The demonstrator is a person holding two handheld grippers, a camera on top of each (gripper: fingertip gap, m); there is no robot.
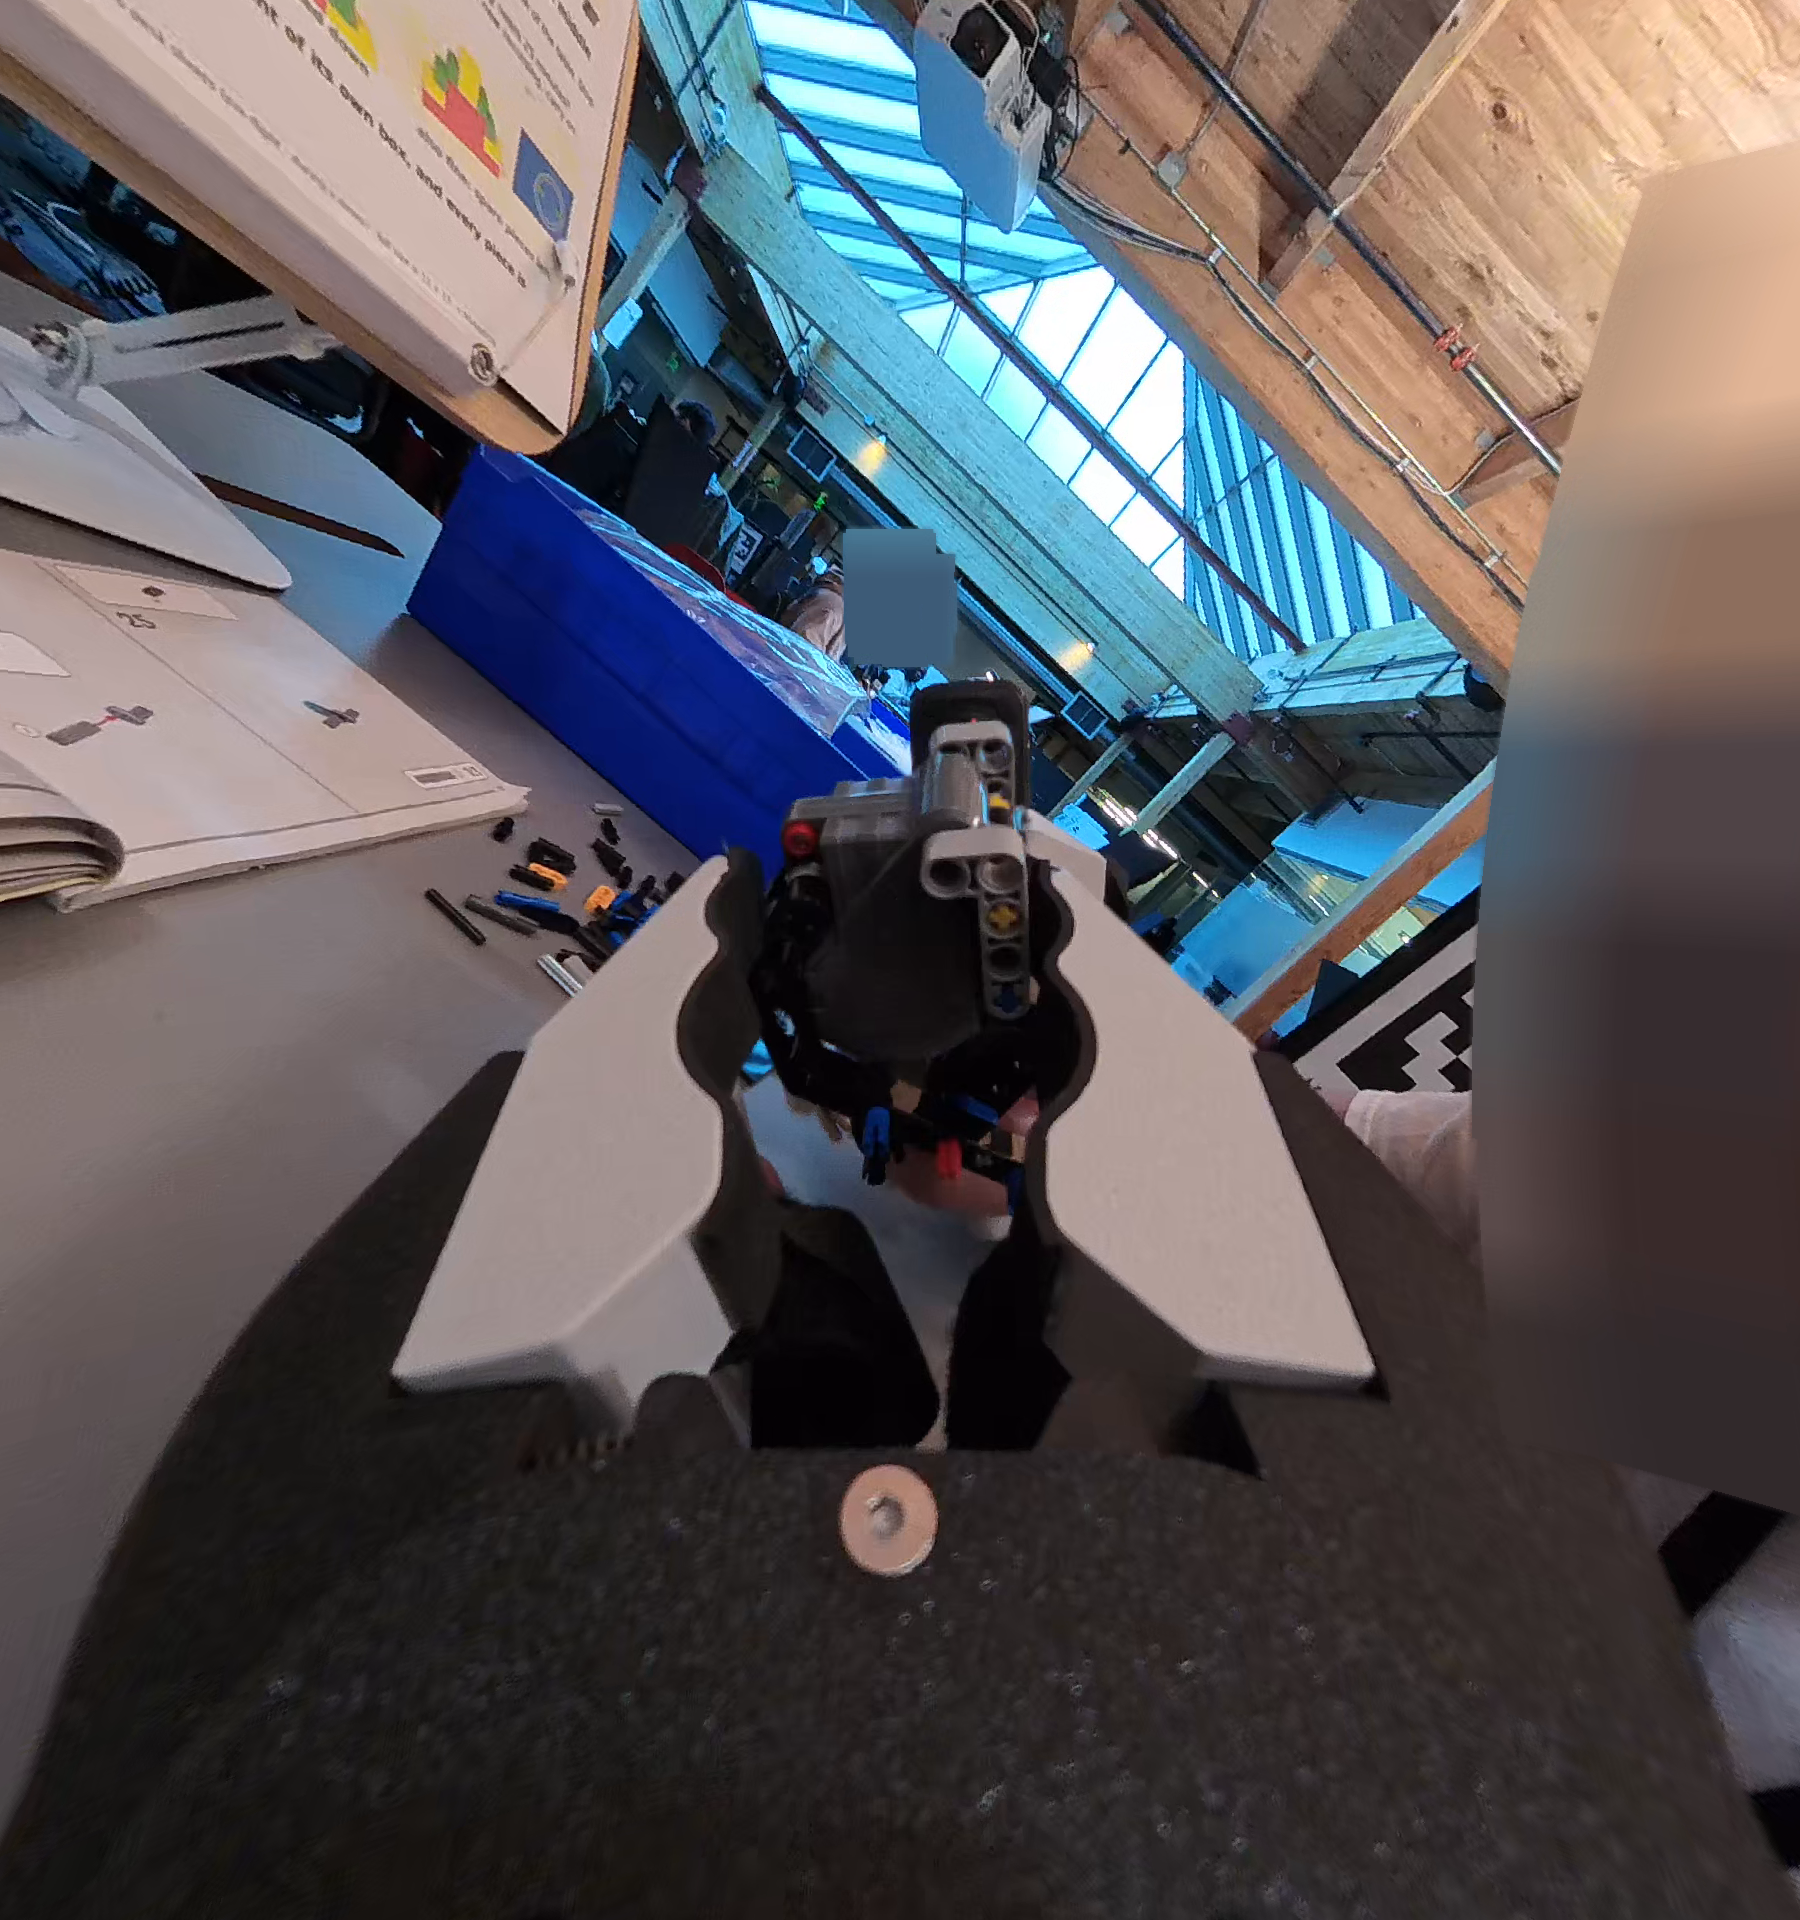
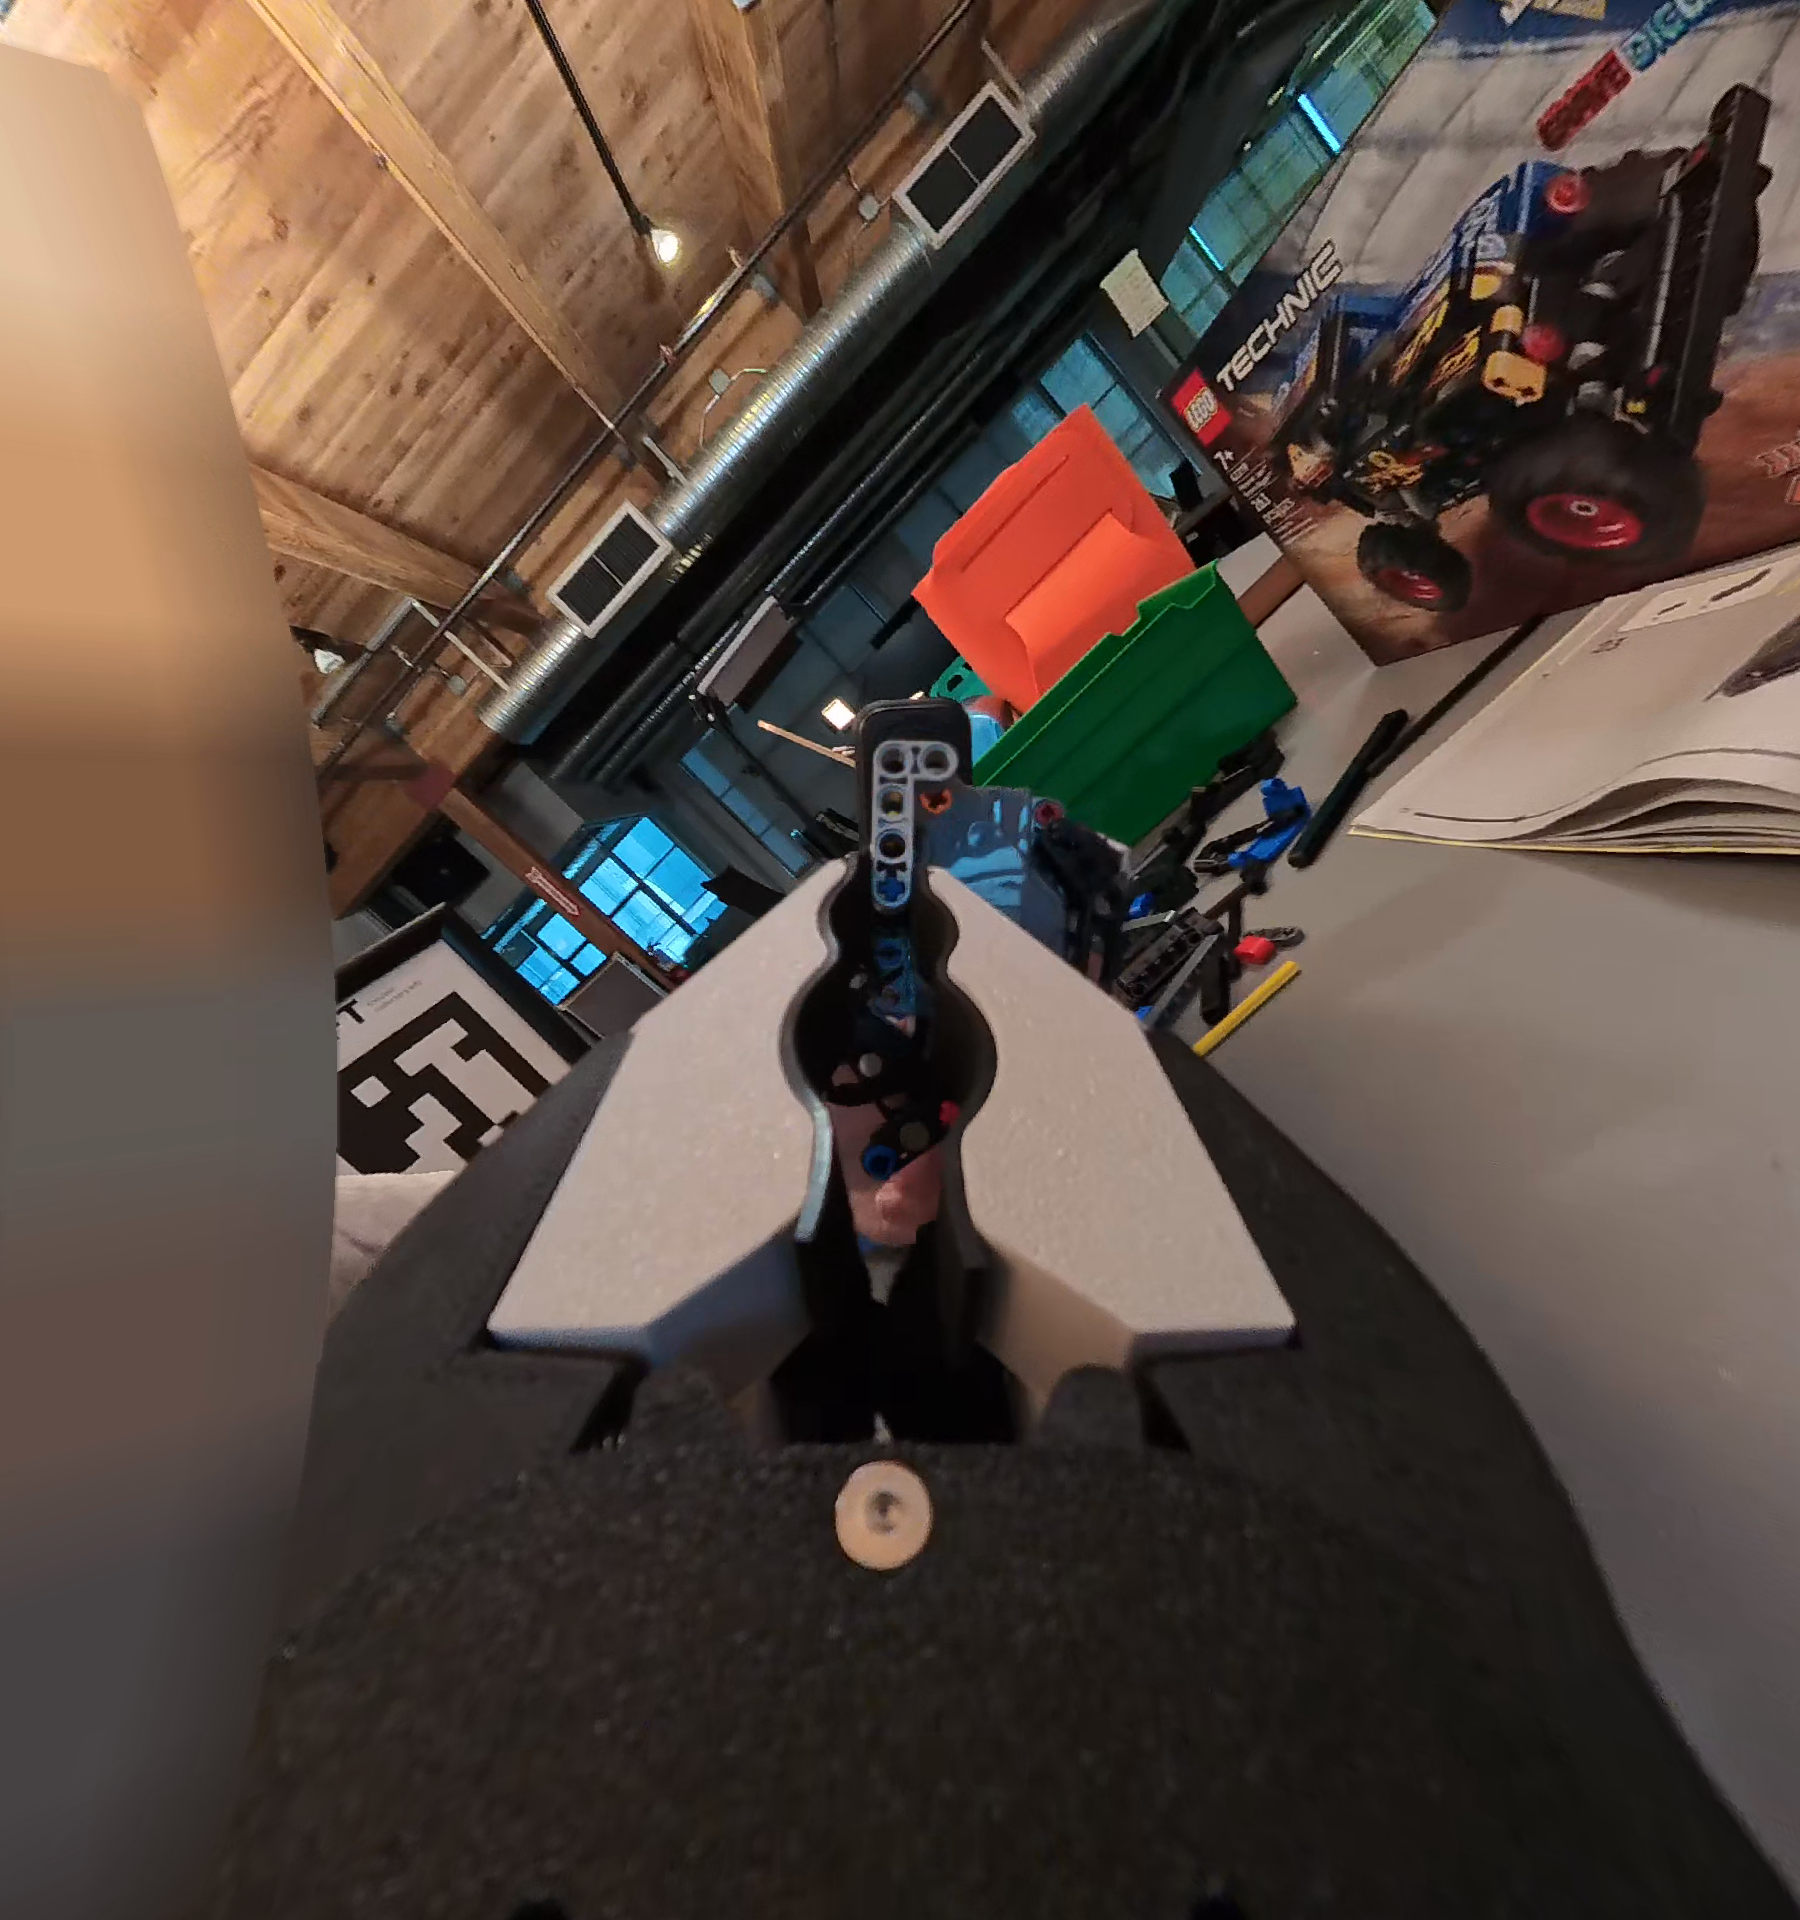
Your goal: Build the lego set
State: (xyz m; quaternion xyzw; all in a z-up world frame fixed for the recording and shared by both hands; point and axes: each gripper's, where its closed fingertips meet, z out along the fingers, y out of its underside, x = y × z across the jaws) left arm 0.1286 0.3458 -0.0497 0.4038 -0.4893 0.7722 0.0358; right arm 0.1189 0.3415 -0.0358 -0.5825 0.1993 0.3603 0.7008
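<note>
Gripping the lego assembly [image 1: 906,935], the left tongs [image 1: 891,904] hold it raised off the grey desk [image 1: 200,1039], its grey beam running straight ahead; loose pins [image 1: 563,894] lie left. In the right view, the right tongs [image 2: 888,883] pinch the grey beam [image 2: 901,821] edge-on, long axis forward; green bin [image 2: 1145,696] beyond, timber ceiling overhead.

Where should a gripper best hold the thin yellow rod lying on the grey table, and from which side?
Grip the thin yellow rod near its middle, coming from above with the fingers across its length. It lies flat and apart from the loose pile of small parts, so both long sides look free.
</note>
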